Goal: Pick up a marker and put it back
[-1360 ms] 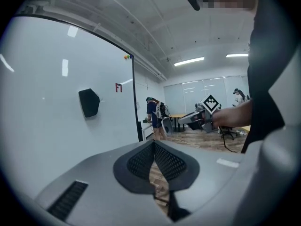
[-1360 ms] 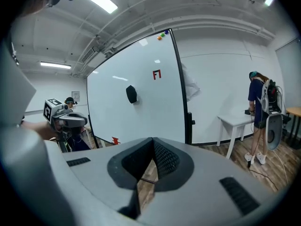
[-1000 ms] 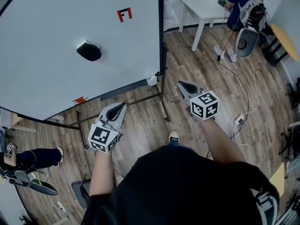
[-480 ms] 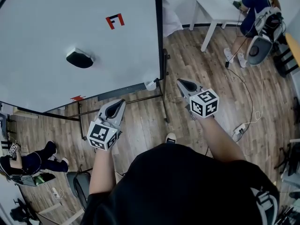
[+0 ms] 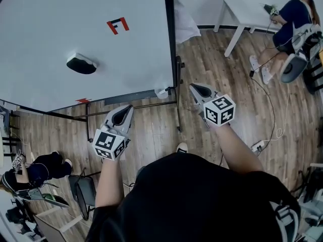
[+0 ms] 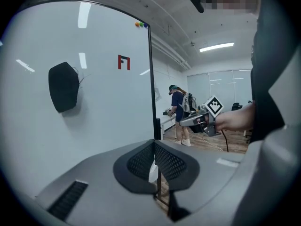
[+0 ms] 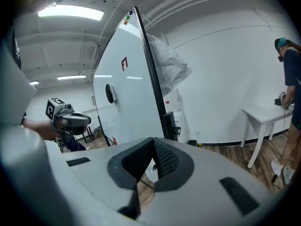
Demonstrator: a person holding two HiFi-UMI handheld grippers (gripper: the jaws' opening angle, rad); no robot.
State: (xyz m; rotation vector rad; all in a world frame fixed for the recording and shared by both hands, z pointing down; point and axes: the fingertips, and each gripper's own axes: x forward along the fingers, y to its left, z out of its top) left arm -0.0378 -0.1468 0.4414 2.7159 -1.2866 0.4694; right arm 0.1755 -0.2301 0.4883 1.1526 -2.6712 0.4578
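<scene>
- While the person holds both tools out over the wooden floor (image 5: 212,64), the left gripper (image 5: 129,107) and the right gripper (image 5: 194,86) point toward the lower right corner of the whiteboard (image 5: 75,39), and neither touches it.
- In the left gripper view the left gripper's jaws are together, with the meshed pads meeting at the tips and nothing clamped between them.
- The right gripper's jaws are likewise pressed together in the right gripper view, and they hold nothing.
- A marker cannot be made out for certain in any view, since anything of that kind is too small to tell.
- A small red thing (image 5: 83,101) lies on the whiteboard's lower edge, toward its left end. It sits to the left of the left gripper's tips and beyond them, well apart from both grippers. Whether it is the marker I cannot tell.
- A white cup (image 5: 161,92) hangs at the whiteboard's lower right corner, beside the dark upright of the frame. In the head view it sits between the two grippers' tips and a little beyond them, near both and touching neither.
- In the left gripper view the cup shows through the slit just under the closed tips.
- A black eraser (image 5: 81,63) clings to the whiteboard's face left of the middle, and a red F mark (image 5: 117,25) sits above and to the right of it.
- Beyond the whiteboard's right edge stands a white table (image 5: 247,14), with another person (image 5: 290,19) beside it.
</scene>
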